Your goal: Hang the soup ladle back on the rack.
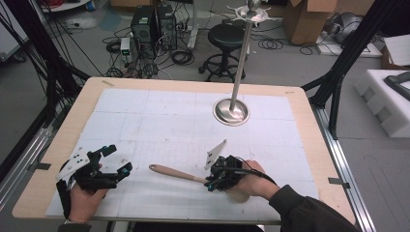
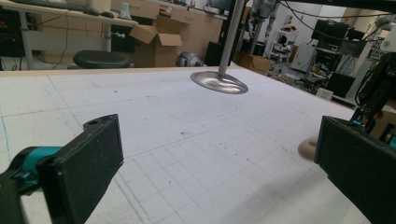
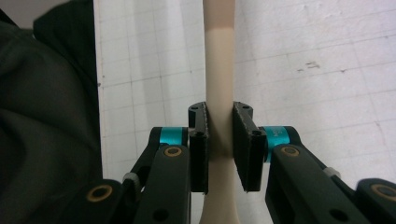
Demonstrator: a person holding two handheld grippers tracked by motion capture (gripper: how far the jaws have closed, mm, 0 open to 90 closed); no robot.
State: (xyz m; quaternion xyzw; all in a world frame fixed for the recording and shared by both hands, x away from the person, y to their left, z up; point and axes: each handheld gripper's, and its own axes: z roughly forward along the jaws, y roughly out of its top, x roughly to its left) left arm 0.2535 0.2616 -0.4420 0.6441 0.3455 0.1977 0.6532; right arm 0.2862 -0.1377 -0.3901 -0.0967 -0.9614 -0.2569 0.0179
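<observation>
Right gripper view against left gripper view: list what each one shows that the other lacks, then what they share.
Right gripper view alone: the right gripper shut on the cream handle of the wooden utensil, and a dark sleeve at its left edge.

Left gripper view alone: the left gripper with jaws wide apart and nothing between them, the metal stand with its round base and upright pole, a black stool and cardboard boxes beyond the table.

Both: the white gridded mat on the table.

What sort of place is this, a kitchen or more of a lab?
Most likely a robotics or research lab, not a kitchen: computer towers with tangled cables sit on the floor, cardboard boxes stand behind, and the table carries a gridded white mat under a camera rig.
</observation>
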